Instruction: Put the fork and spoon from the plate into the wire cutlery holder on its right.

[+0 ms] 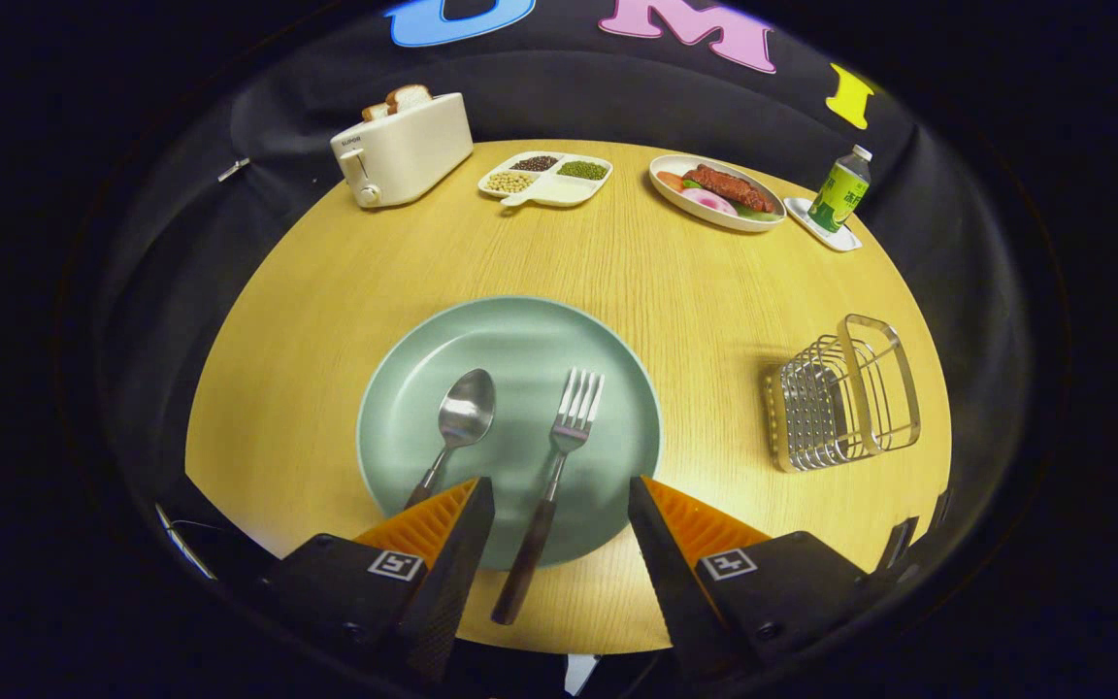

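A pale green plate (608,427) lies on the wooden table just ahead of my fingers. On it rest a spoon (463,413) at the left and a fork (561,456) at the right, both with dark handles pointing toward me. The fork's handle runs off the plate's rim and lies between my fingers; the spoon's handle passes behind the left finger. My gripper (559,500) is open, hovering above the plate's near rim, holding nothing. The wire cutlery holder (840,393) stands to the right of the plate, apart from it.
Along the far side of the table stand a cream toaster (404,148) with bread, a divided dish of beans (546,178), an oval plate of food (714,191) and a green bottle (840,189) on a small white tray. The table's edge curves close below my fingers.
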The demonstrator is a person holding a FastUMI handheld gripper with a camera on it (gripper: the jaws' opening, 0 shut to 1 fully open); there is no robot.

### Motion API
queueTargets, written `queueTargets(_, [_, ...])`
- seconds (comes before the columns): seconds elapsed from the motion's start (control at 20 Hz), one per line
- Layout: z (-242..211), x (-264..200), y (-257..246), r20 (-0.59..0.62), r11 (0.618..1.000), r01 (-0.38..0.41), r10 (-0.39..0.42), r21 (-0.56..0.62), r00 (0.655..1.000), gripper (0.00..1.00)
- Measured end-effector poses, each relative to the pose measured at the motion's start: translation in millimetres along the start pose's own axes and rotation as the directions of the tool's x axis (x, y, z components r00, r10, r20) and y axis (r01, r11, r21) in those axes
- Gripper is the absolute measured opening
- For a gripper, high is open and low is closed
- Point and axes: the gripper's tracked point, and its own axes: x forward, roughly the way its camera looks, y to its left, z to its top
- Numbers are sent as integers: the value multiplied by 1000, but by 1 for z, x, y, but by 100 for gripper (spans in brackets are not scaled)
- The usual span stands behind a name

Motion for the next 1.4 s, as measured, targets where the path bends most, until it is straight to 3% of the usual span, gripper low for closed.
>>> queueTargets(0.15, [-13,16,2,-72,1000,-5,4,-13,997,87])
queueTargets(0.45, [-25,32,9,-178,1000,-14,16,7,984,75])
queueTargets(0.55, [-28,36,7,-220,1000,-8,11,16,975,66])
queueTargets(0.6, [-25,37,7,-220,1000,-4,11,30,975,57])
queueTargets(0.75, [-26,34,3,-270,999,5,7,46,963,49])
queueTargets(0.85, [-27,38,-1,-290,999,13,-2,36,957,32])
queueTargets(0.9, [-26,40,-4,-296,999,12,-2,31,955,17])
queueTargets(1.0, [-25,33,-3,-321,999,-13,25,40,947,11])
queueTargets(1.4, [-2,17,-16,-315,991,-67,101,115,944,9])
